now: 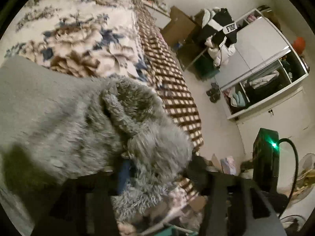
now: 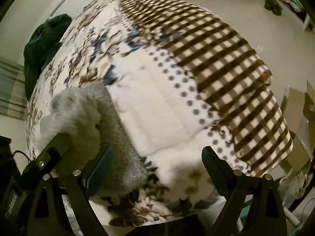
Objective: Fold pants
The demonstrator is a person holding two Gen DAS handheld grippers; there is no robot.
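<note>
Grey fleece pants (image 1: 82,122) are seen bunched on the bed (image 1: 78,31), over its floral blanket (image 2: 157,108). Left tool (image 1: 157,186) — fleece is gathered between its fingers, apparently clamped, though blur obscures the tips. Right tool (image 2: 157,163) — fingers spread wide, nothing held; the pants lie just beside its left finger (image 2: 102,167).

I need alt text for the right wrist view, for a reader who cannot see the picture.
The open right gripper hovers over a bed blanket with floral, dotted and brown checked patterns. Fluffy grey pants lie on the blanket at lower left, beside the gripper's left finger. A dark green garment lies at the bed's far left edge.
</note>
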